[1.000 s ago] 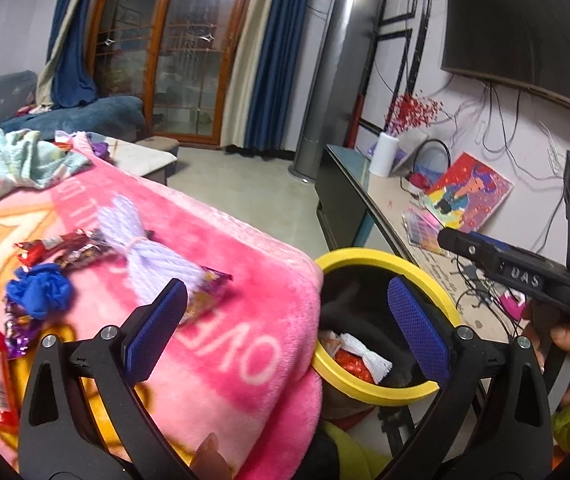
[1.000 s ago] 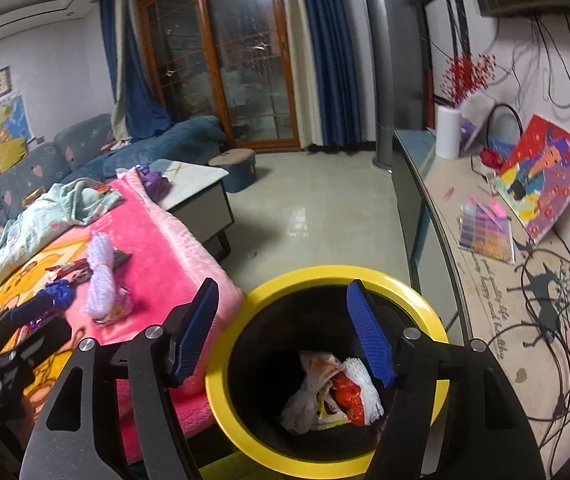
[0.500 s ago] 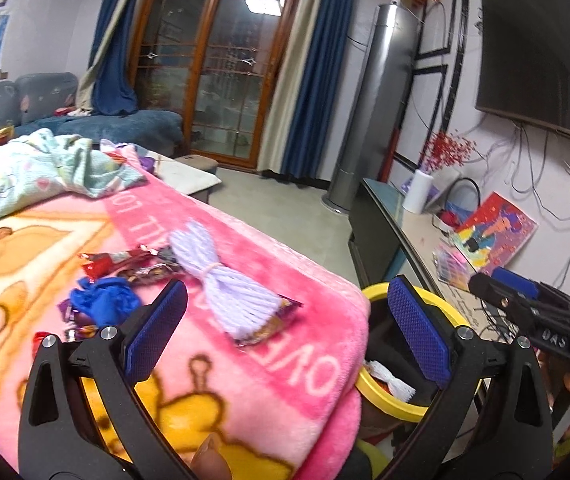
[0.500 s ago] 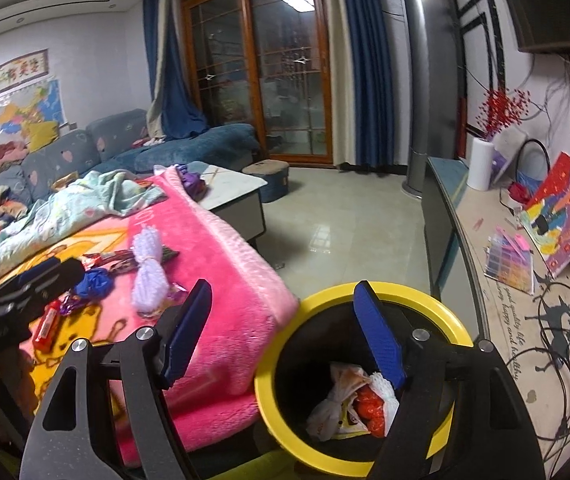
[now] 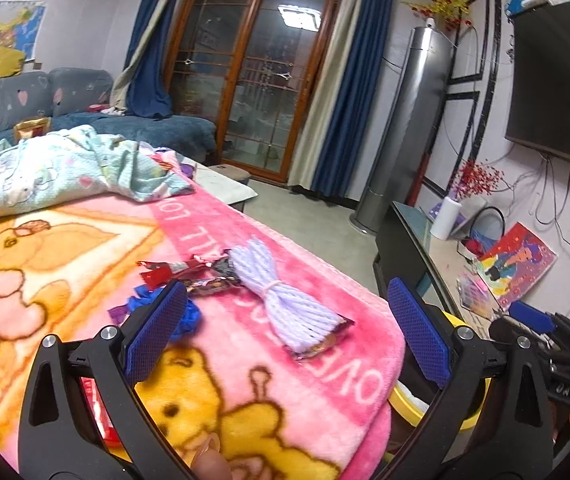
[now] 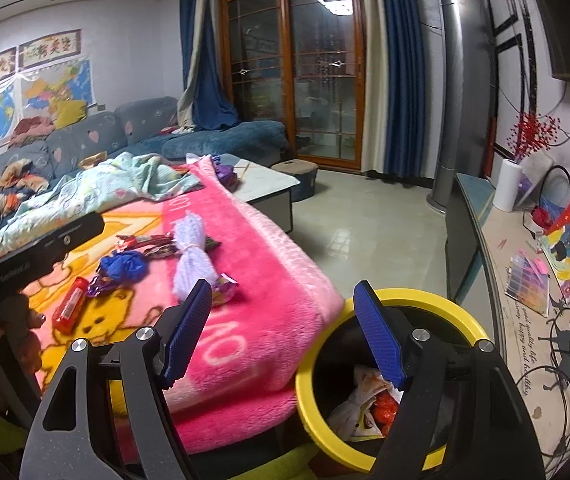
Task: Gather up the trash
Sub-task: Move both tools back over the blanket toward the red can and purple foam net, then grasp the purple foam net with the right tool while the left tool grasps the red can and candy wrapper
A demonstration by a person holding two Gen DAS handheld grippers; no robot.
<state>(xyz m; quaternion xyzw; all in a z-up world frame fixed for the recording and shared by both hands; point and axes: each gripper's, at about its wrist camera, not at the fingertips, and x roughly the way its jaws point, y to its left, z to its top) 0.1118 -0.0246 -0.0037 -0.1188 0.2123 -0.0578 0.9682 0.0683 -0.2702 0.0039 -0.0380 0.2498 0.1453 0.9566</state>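
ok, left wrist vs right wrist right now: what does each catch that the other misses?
Left wrist only: the TV on the wall, and the right tool's body from the side.
Right wrist only: trash inside the bin, the red tube in full, and wall maps.
Both: pink blanket, purple yarn, blue scrap, wrappers, yellow bin. Both tools open, empty.

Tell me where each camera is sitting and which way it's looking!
Left wrist: on the left gripper, above the pink blanket, facing the lilac yarn bundle; its open jaws, a fingertip and the right gripper show.
Right wrist: on the right gripper, at the blanket's edge over the yellow-rimmed bin, facing the glass doors; its open jaws and the left gripper show.
Both see the blanket, yarn, wrappers, bin and doors.
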